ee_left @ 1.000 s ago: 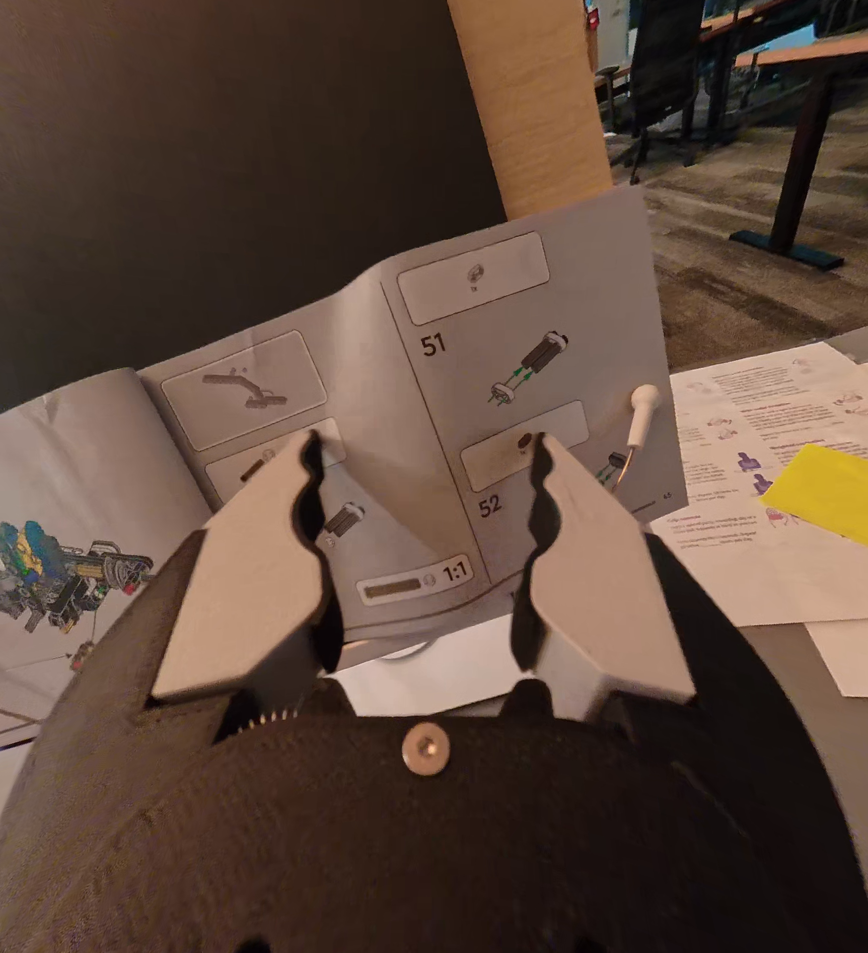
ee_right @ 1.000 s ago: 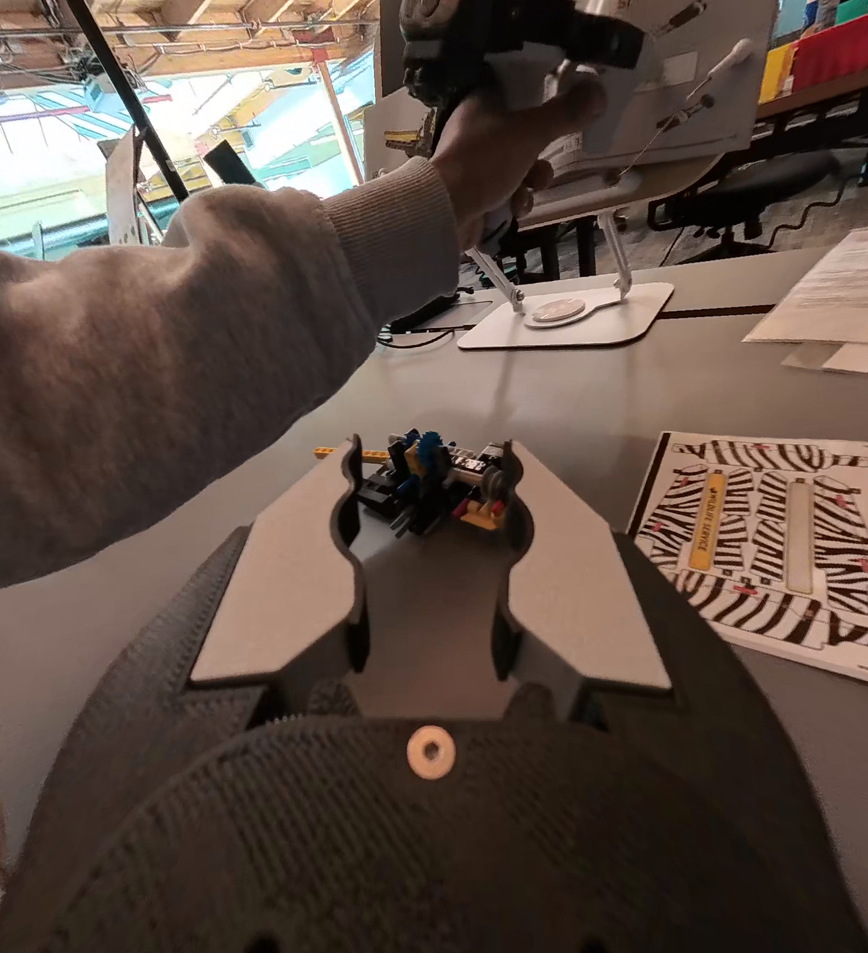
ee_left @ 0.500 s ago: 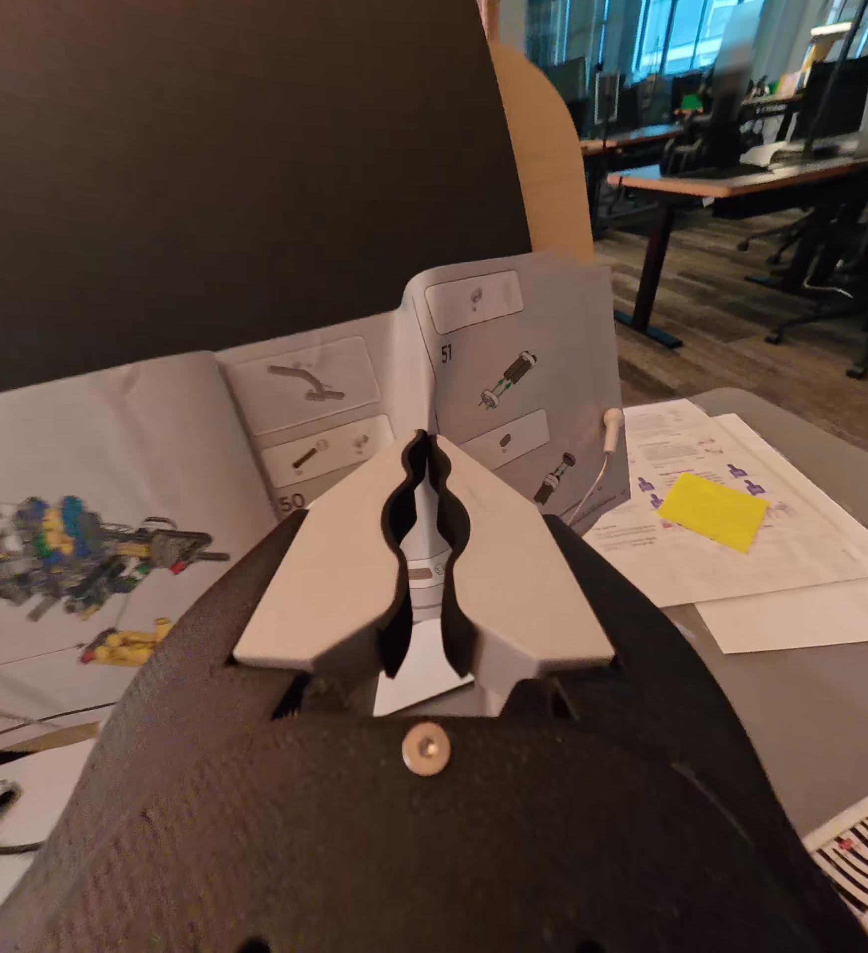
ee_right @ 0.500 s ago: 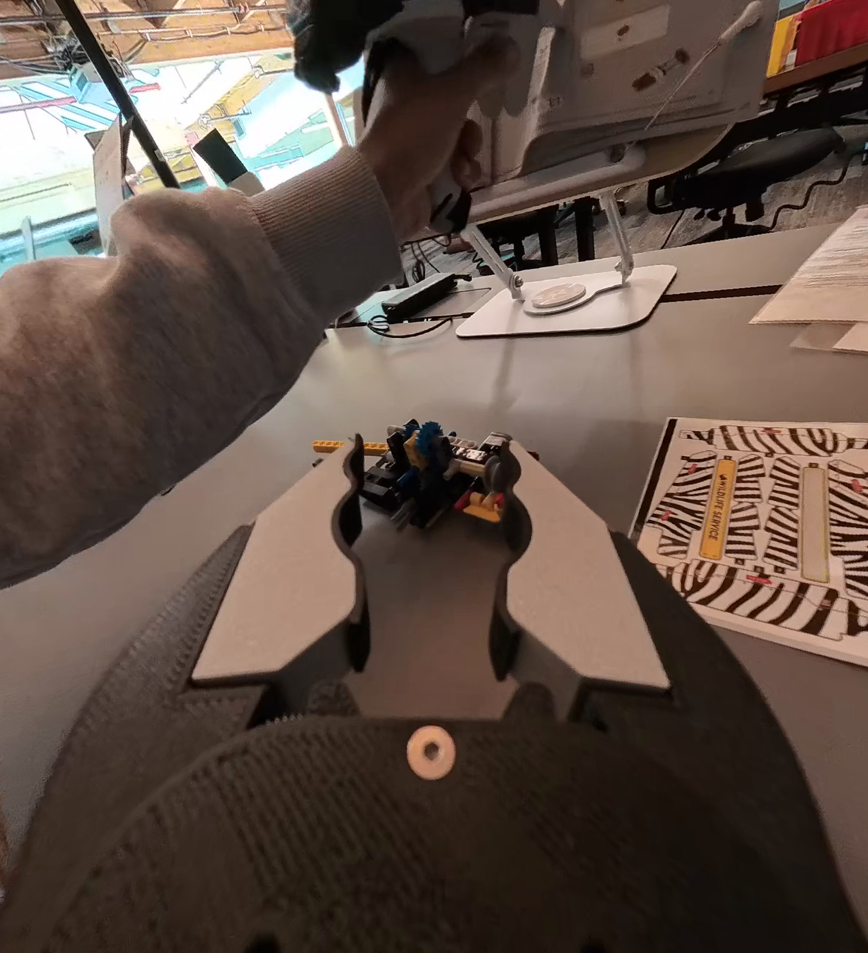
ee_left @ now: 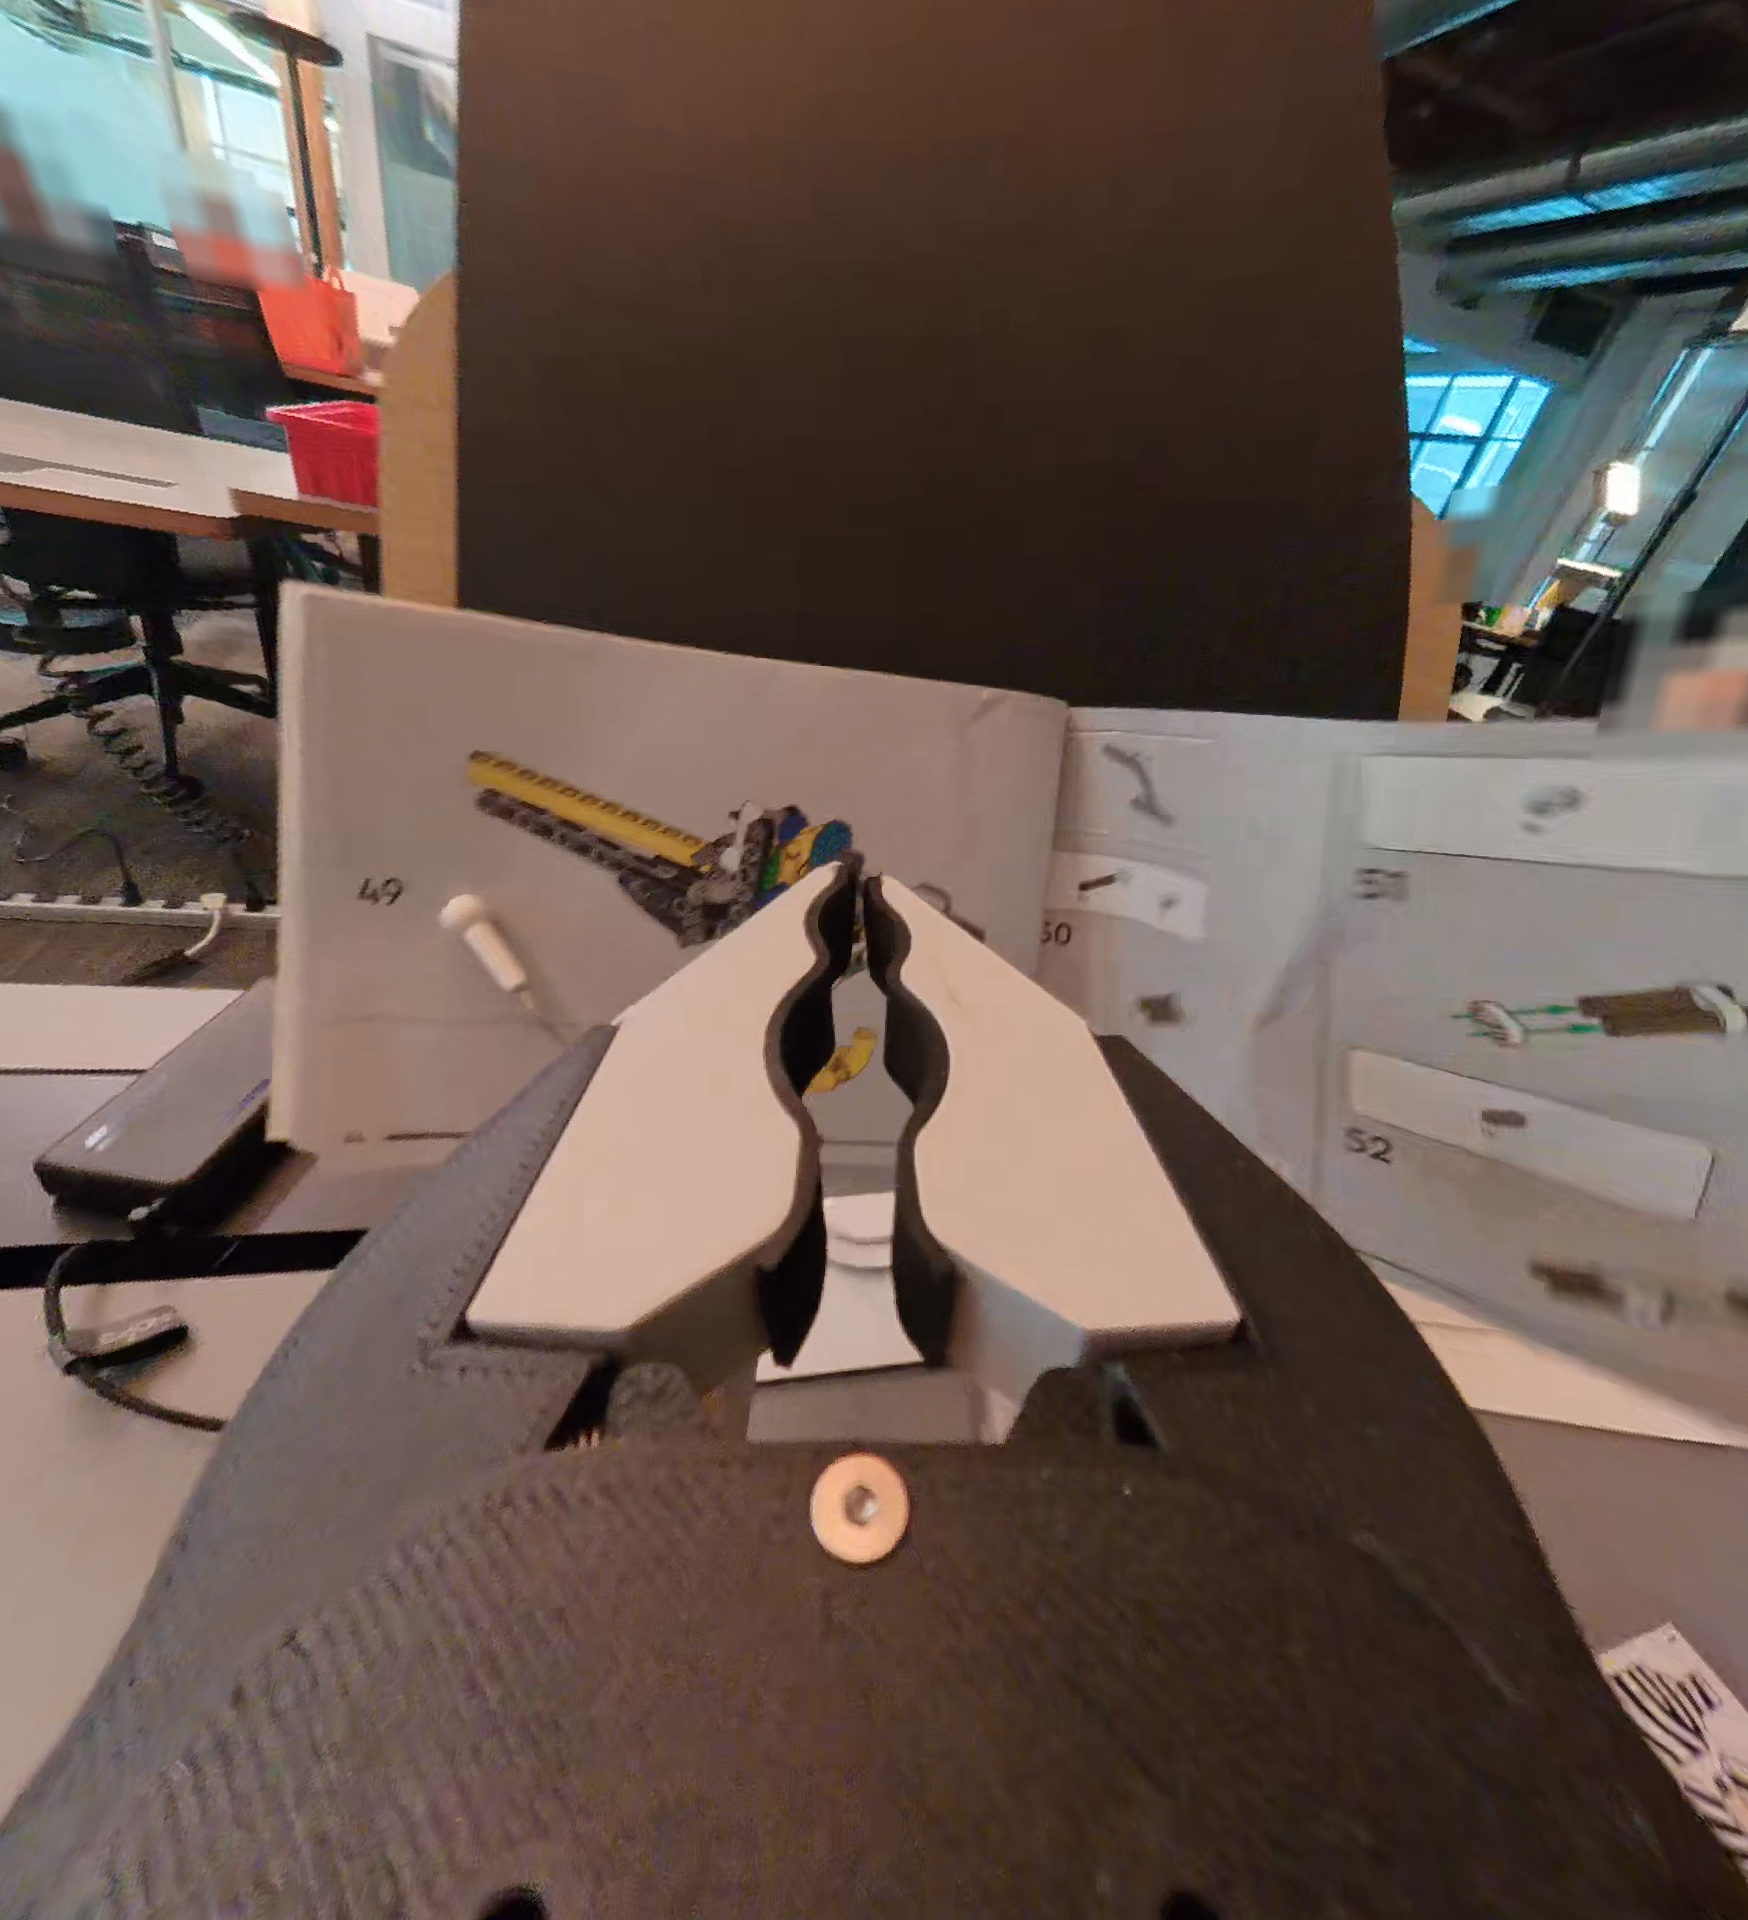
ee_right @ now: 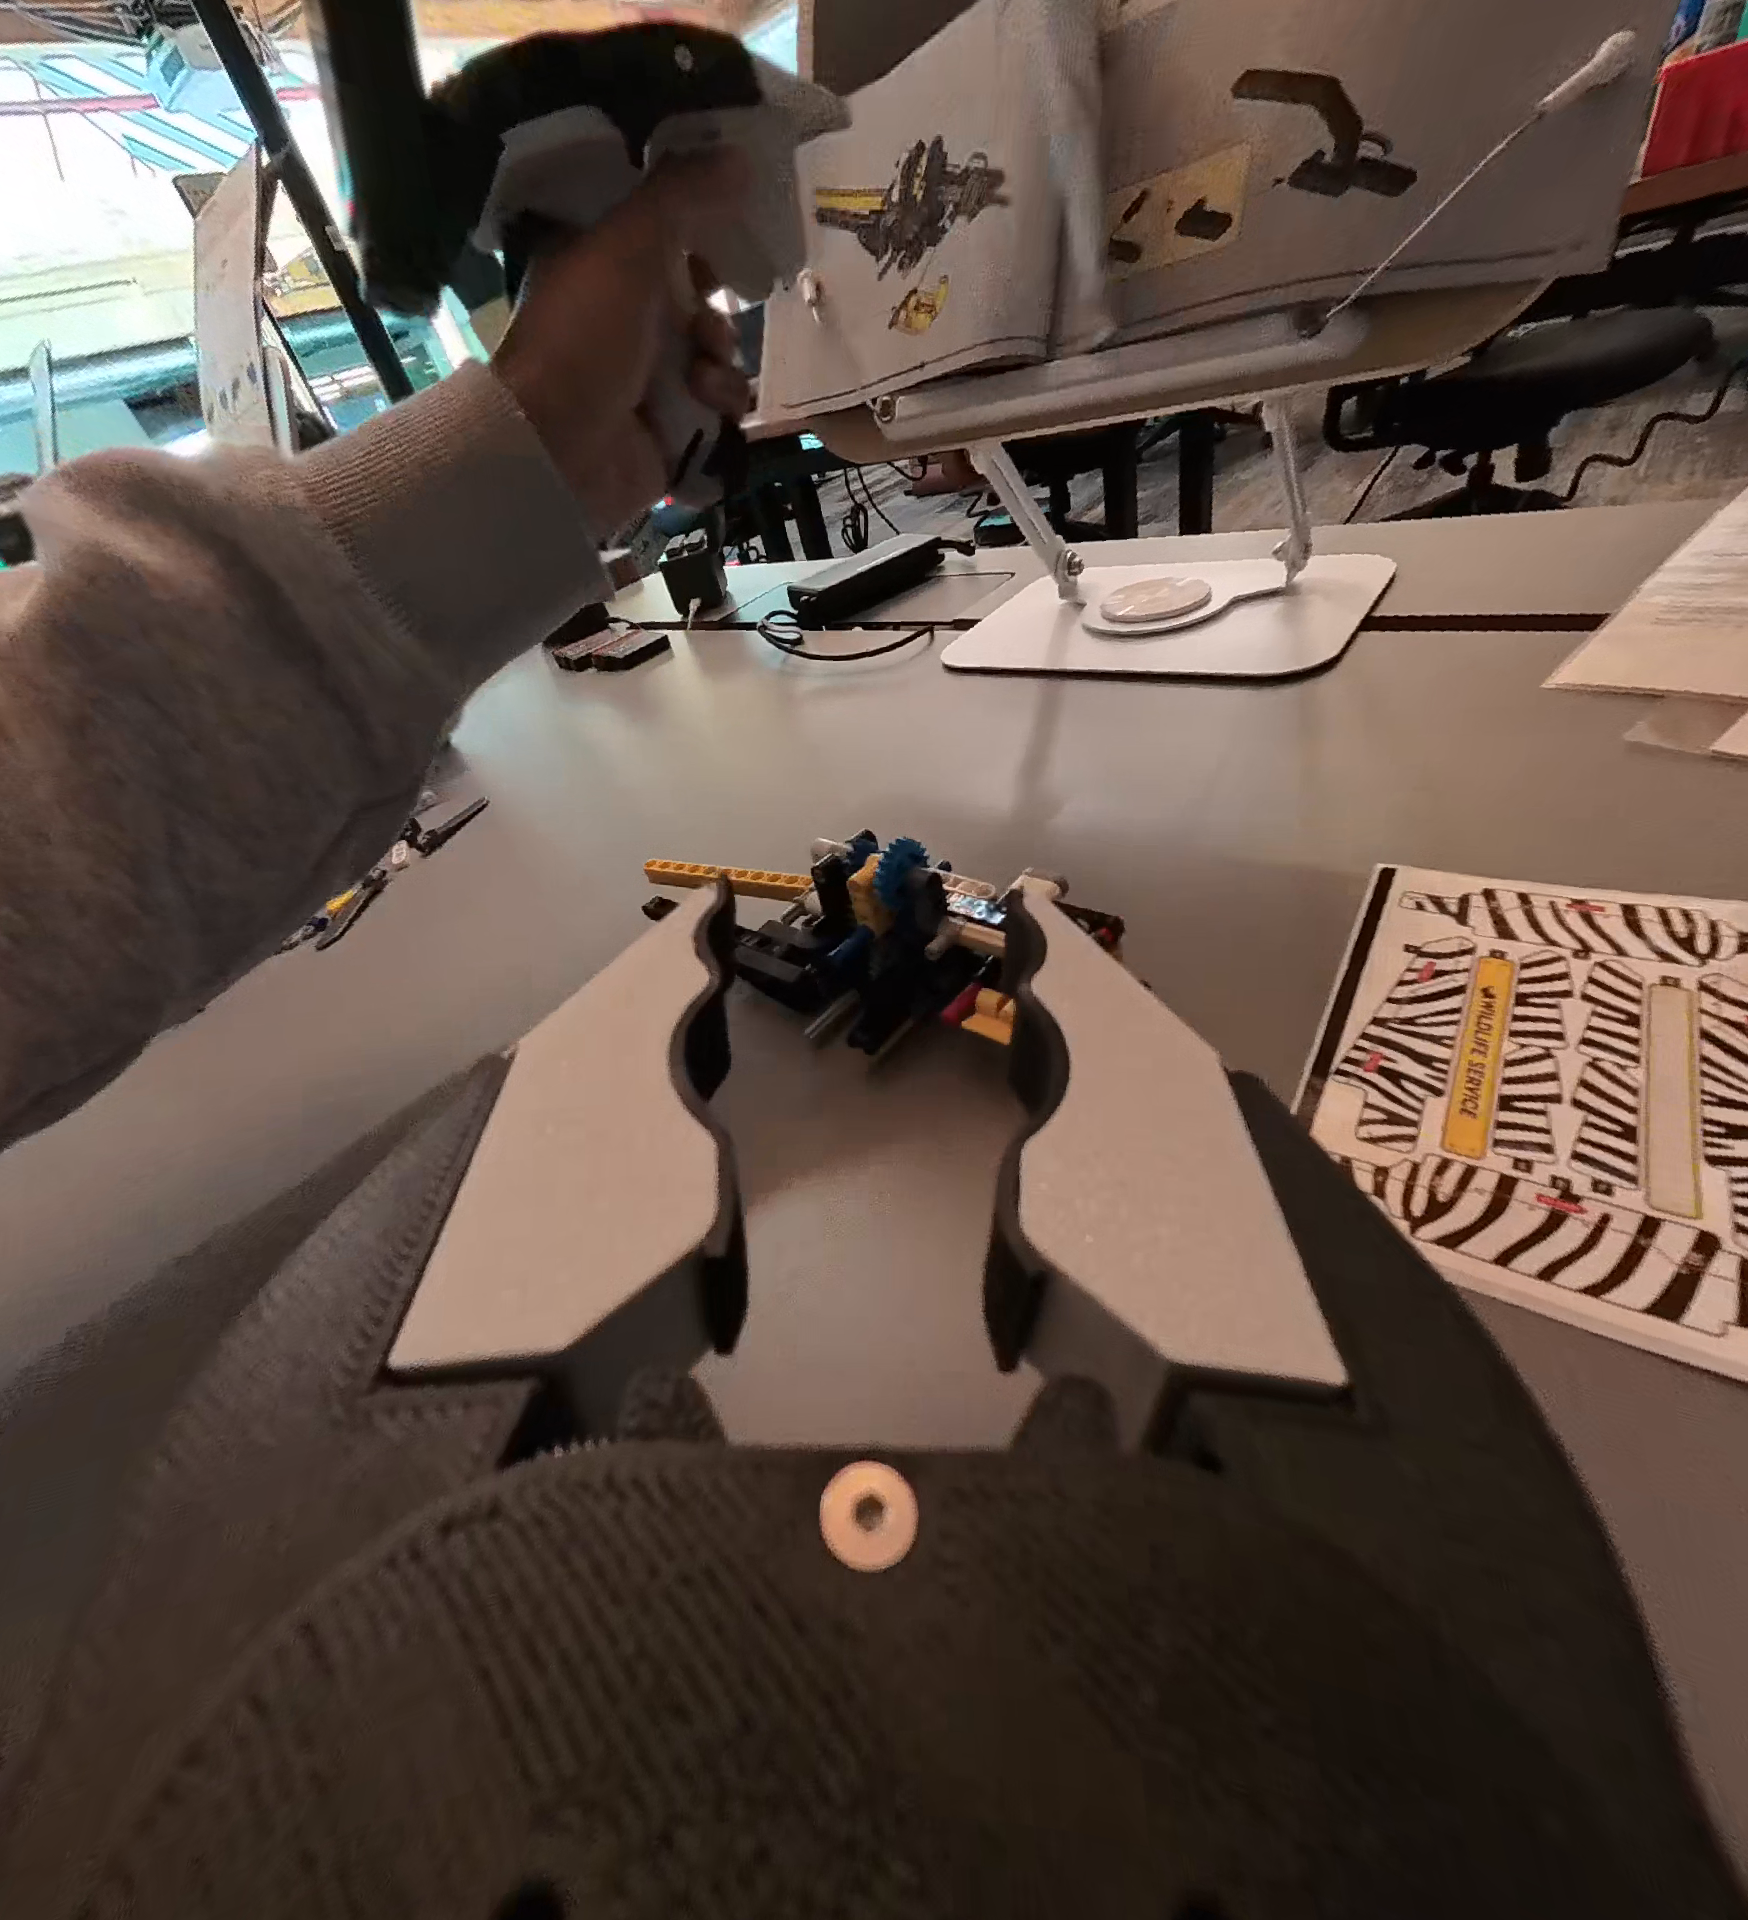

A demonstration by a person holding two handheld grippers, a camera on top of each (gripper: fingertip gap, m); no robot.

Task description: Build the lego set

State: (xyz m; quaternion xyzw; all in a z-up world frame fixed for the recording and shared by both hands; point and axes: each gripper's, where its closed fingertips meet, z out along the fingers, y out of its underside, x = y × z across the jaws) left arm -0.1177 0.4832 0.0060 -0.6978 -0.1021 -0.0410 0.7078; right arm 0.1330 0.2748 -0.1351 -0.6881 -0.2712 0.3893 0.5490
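Left gripper [ee_left: 859,883] jaws nearly closed, empty; right gripper [ee_right: 865,914] jaws wide.

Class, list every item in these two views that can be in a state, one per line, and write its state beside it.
left gripper: shut, empty, raised in front of the booklet
right gripper: open, empty, low behind the lego model
instruction booklet: open, propped on the stand
stand: unfolded, upright on the table
lego model: partly built, resting on the table
sticker sheet: lying flat, stickers still on it
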